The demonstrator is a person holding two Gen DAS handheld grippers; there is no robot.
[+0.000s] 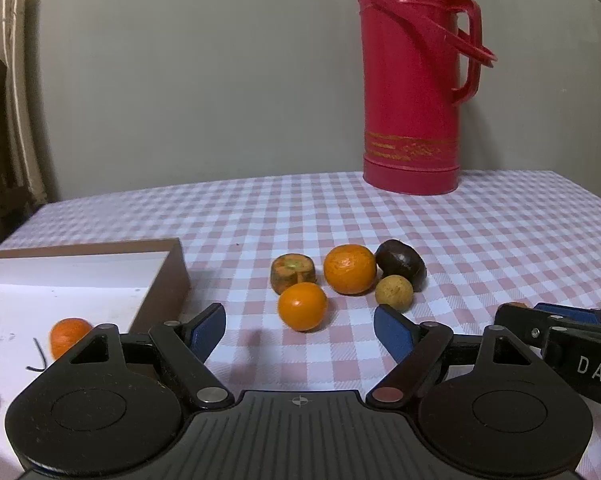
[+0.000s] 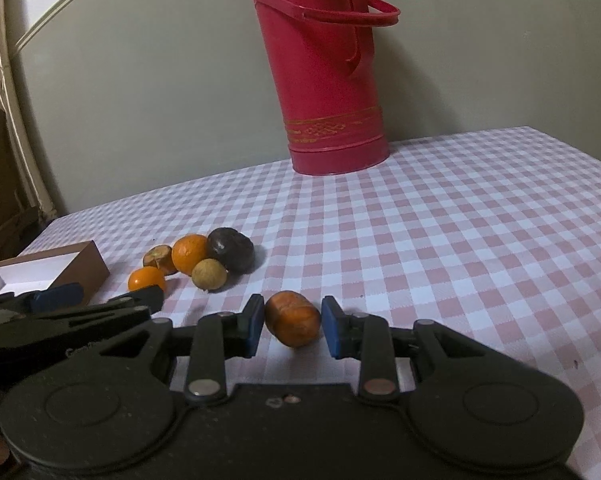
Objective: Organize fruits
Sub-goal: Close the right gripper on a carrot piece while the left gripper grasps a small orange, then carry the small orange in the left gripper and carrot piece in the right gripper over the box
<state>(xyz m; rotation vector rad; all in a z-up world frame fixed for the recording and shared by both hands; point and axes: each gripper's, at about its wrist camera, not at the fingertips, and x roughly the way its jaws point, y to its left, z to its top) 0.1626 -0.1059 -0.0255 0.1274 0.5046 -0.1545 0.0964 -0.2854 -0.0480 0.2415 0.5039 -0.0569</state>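
Note:
Several fruits lie clustered on the checked tablecloth: a small orange point(image 1: 302, 306), a larger orange point(image 1: 349, 274), a squat brown-orange fruit point(image 1: 293, 273), a dark purple fruit point(image 1: 401, 269) and a tan round fruit point(image 1: 394, 293). My left gripper point(image 1: 299, 330) is open, just short of the small orange. One orange fruit point(image 1: 69, 336) lies in the brown box point(image 1: 162, 292) at left. My right gripper point(image 2: 292, 326) has its pads on either side of an orange-brown fruit point(image 2: 293, 318); the left pad touches it, the right shows a slight gap. The fruit seems raised a little above the cloth.
A tall red thermos point(image 1: 412, 80) stands at the back of the table against the grey wall. The right gripper's body point(image 1: 560, 340) lies close to my left gripper's right side. The table's left edge is behind the box.

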